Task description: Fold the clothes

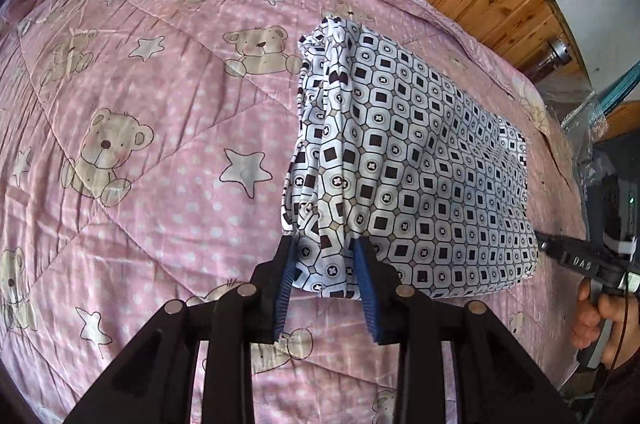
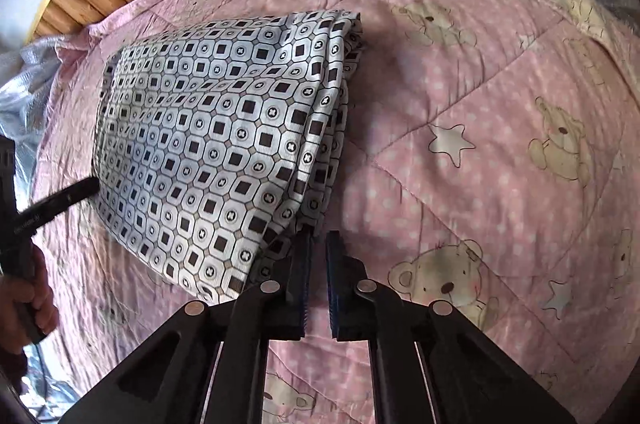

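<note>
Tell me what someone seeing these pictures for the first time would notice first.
Probably the black-and-white patterned garment, folded on a pink teddy-bear quilt. The left hand-held gripper pinches its bunched edge. The right hand-held gripper sits at the opposite edge, fabric against its left pad; whether it grips is unclear.

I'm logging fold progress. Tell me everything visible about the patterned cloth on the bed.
The patterned cloth is thin white fabric printed with dark squares and ringed dots. It lies folded in several layers on the pink bear quilt. The left gripper pinches one bunched end; the right gripper, fingers slightly apart, sits at the other edge.
</note>
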`<action>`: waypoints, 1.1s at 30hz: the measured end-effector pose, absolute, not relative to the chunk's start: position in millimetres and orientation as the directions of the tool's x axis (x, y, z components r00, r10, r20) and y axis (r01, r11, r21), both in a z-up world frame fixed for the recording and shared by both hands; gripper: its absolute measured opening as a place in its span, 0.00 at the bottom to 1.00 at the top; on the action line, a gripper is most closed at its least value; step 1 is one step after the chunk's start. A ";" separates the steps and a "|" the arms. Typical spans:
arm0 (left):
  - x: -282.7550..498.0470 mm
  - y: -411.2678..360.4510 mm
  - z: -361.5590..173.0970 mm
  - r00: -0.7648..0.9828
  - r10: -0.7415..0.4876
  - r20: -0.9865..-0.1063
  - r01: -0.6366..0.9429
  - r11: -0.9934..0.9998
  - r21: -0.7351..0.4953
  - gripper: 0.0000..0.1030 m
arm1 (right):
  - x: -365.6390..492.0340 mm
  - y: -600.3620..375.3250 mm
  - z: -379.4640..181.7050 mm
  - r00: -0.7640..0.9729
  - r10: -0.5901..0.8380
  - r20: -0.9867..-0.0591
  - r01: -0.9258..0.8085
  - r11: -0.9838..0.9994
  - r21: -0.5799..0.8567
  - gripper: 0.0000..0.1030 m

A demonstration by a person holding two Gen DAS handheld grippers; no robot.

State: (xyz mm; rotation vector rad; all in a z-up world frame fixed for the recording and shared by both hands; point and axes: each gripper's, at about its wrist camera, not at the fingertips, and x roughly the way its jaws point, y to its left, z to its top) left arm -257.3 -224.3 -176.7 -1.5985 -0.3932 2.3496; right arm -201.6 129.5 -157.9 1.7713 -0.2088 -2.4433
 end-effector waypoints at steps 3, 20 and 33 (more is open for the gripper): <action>-255.7 -227.3 -167.1 -0.356 0.383 -0.853 -0.091 -0.922 -0.376 0.32 | -180.2 124.4 -119.8 -0.443 -0.266 -0.856 -0.015 -0.953 0.304 0.23; -273.5 -232.2 -161.0 -0.307 0.523 -0.795 -0.018 -0.838 -0.545 0.10 | -181.7 125.4 -111.6 -0.475 -0.330 -0.816 0.010 -0.929 0.371 0.04; -222.5 -207.5 -145.4 -0.349 0.477 -0.807 -0.048 -0.869 -0.493 0.12 | -167.2 160.1 -109.1 -0.490 -0.191 -0.851 -0.036 -0.970 0.238 0.28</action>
